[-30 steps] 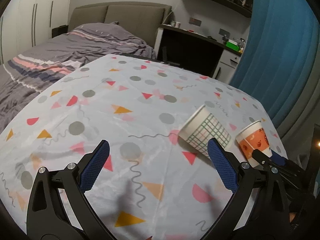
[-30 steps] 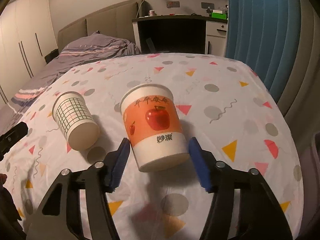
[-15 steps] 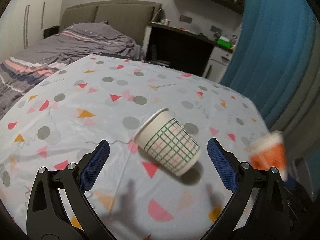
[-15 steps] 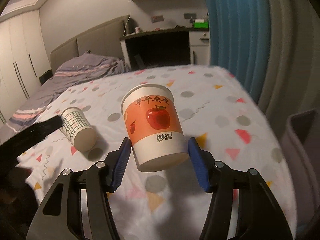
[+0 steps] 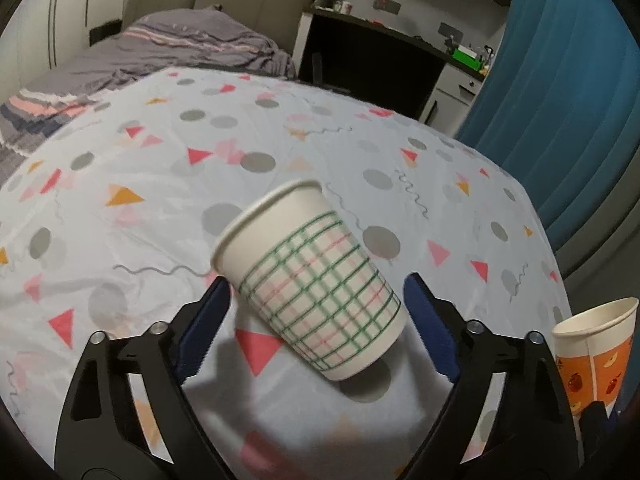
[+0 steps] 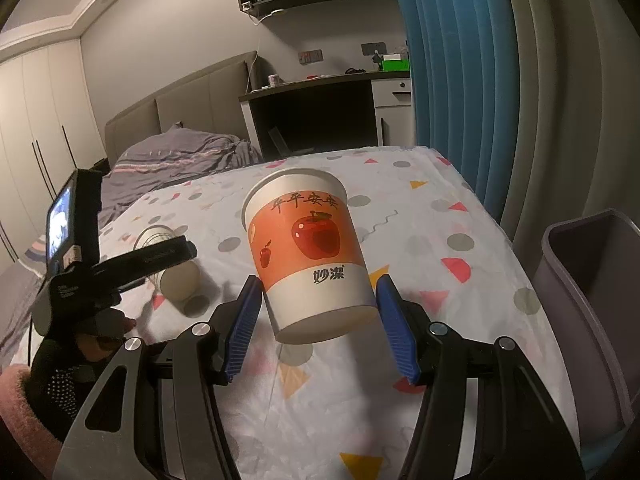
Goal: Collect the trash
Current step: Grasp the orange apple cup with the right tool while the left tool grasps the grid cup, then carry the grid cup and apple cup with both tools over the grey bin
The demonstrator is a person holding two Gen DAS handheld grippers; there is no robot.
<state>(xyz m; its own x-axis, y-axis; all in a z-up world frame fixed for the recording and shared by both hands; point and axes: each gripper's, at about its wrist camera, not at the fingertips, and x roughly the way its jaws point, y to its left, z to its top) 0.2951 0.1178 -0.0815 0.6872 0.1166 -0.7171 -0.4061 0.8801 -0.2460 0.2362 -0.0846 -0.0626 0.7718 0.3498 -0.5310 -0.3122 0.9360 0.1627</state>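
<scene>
A white paper cup with a green grid (image 5: 320,288) lies on its side on the patterned tablecloth (image 5: 160,184). My left gripper (image 5: 316,282) straddles it and its jaws are closing; a gap still shows at the right pad. The grid cup (image 6: 176,276) also shows in the right wrist view, behind a left finger (image 6: 160,258). My right gripper (image 6: 319,280) is shut on an orange apple-print cup (image 6: 308,248), upright and held clear above the table. That apple cup (image 5: 596,352) appears at the far right of the left wrist view.
A grey bin (image 6: 592,280) stands open beside the table's right edge. A blue curtain (image 5: 560,100) hangs behind it. A bed (image 5: 180,52) and a dark desk (image 5: 380,60) lie beyond the table. A gloved hand (image 6: 60,380) holds the left gripper.
The left gripper moved up to the grid cup, which now sits between its narrowing jaws. The right gripper rose and swung right with the apple cup, bringing the bin into view.
</scene>
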